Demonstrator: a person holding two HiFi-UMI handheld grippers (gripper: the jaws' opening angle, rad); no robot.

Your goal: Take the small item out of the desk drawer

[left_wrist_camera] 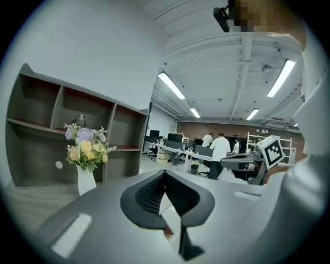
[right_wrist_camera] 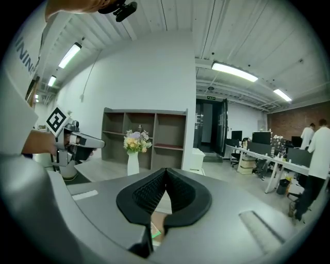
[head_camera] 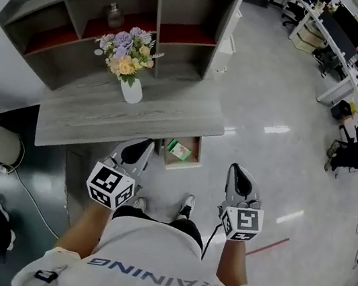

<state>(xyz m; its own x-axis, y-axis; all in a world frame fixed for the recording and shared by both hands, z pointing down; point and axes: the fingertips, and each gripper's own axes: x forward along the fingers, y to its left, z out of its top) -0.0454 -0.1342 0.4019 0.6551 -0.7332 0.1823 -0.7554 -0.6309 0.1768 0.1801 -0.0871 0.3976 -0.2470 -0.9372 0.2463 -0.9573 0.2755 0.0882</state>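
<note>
Left side: grey two-jaw L gripper [head_camera: 143,146] with its jaws clenched; in the left gripper view [left_wrist_camera: 165,174] the black ribbed pads meet at the tips, nothing between them
L contact: none seen; it hangs over the floor by the desk's front edge, just left of the open drawer
Right side: grey two-jaw R gripper [head_camera: 242,173] closed tight too; in the right gripper view [right_wrist_camera: 166,171] the pads are tip to tip and empty
R contact: none; it's over bare floor, right of the drawer and apart from it
Task item: small green-and-white box [head_camera: 178,149] lying inside the open light-wood drawer [head_camera: 182,166], which sits under the right end of the grey wood-grain desk [head_camera: 87,123]; the box is between the two grippers and neither touches it
On desk: white vase w/ mixed flowers [head_camera: 131,90], upright, in front of the grey hutch w/ open shelf bays [head_camera: 187,11]
Hidden: rear of the drawer is under the desk top; both hands are behind the marker cubes
Cut off: each gripper's own body fills the lower part of its view, so the desk front isn't seen there
Hard to make out: a sliver of green and tan in the gap below the R pads [right_wrist_camera: 153,233] is too little to ID; the small dark jar-like object on the upper shelf [head_camera: 114,16] is too small to tell what it is
</note>
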